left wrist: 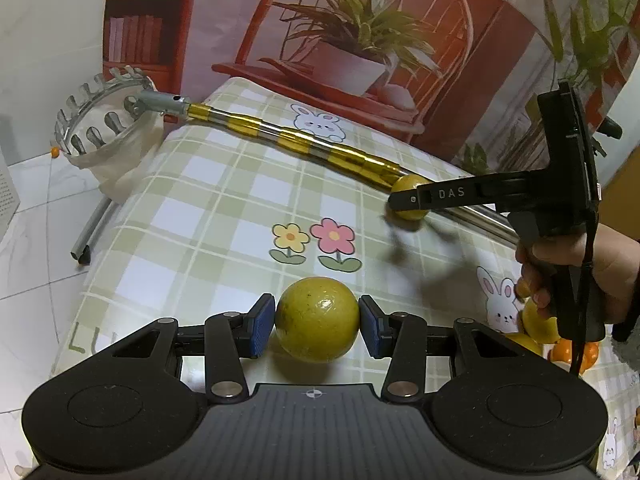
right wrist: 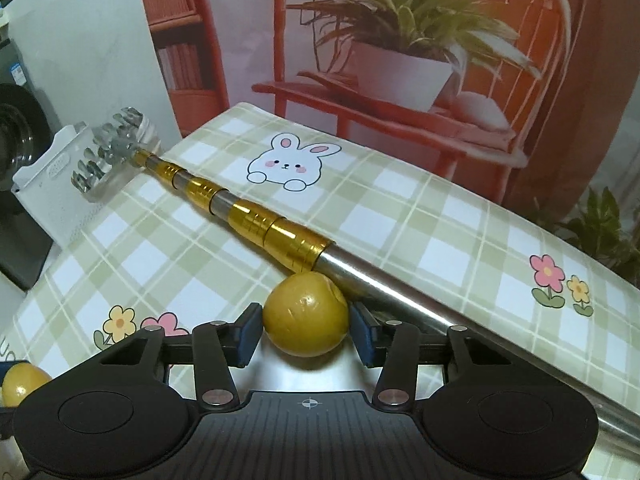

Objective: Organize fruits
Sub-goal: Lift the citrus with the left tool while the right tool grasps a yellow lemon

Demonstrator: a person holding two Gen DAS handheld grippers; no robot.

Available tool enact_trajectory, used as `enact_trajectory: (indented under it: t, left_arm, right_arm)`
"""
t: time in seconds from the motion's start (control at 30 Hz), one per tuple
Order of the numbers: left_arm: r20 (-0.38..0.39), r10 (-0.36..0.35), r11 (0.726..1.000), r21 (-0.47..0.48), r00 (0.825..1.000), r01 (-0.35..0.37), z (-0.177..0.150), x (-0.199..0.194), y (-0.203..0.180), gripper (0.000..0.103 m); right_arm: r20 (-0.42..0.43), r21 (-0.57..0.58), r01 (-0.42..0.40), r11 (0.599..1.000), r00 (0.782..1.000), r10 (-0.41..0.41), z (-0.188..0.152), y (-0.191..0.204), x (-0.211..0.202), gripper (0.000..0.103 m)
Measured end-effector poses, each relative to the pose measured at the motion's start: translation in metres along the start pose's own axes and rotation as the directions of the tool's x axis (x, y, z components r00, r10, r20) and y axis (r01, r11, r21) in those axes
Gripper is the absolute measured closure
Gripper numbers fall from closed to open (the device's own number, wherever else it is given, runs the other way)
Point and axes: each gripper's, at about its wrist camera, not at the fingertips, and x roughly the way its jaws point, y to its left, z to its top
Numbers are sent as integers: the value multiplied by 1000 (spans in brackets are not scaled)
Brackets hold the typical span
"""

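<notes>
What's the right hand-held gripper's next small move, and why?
Probably lift straight up: the right hand-held gripper looks closed on the yellow fruit, which sits on the tablecloth against the pole. The left hand-held gripper grips a second yellow fruit.

Two round yellow-green fruits: one fruit (left wrist: 317,319) at lower centre of the left view, the second fruit (right wrist: 306,314) at lower centre of the right view, touching a pole.

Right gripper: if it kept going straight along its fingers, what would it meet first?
The yellow-green fruit between the right gripper pads; just beyond it lies the telescopic pole, which appears to touch the fruit, though depth is uncertain.
</notes>
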Motion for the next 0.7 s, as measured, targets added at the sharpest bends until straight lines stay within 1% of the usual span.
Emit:
enact_trajectory:
  t: [0.1, 0.17, 0.27, 0.37, 0.5, 0.6, 0.7]
  left_arm:
    - [3, -7, 1000, 10, 1000, 7, -1, -5, -5, 55]
    - [6, -8, 1000, 20, 1000, 8, -1, -8, -11, 55]
    - [15, -11, 999, 44, 1000, 10, -2, -16, -22, 55]
    - [19, -23, 997, 67, 1000, 22, -6, -24, -36, 55]
    - [25, -55, 993, 108, 998, 52, -15, -37, -61, 55]
    - [16, -80, 987, 141, 997, 77, -25, -44, -81, 55]
    - [5, -97, 979, 178, 995, 94, -36, -50, -101, 55]
  right_arm:
    - [7, 14, -3, 1000, 1000, 3, -2, -1, -3, 60]
    - [29, 14, -15, 1000, 999, 15, -5, -2, -12, 60]
    - [71, 32, -41, 999, 997, 38, -10, -6, -34, 60]
    - [110, 55, -89, 994, 990, 83, -22, -14, -62, 60]
    - [153, 74, -114, 991, 983, 102, -51, -28, -106, 60]
    - [194, 101, -106, 989, 977, 85, -81, -41, -141, 60]
    - [224, 132, -103, 986, 972, 71, -117, -56, -172, 60]
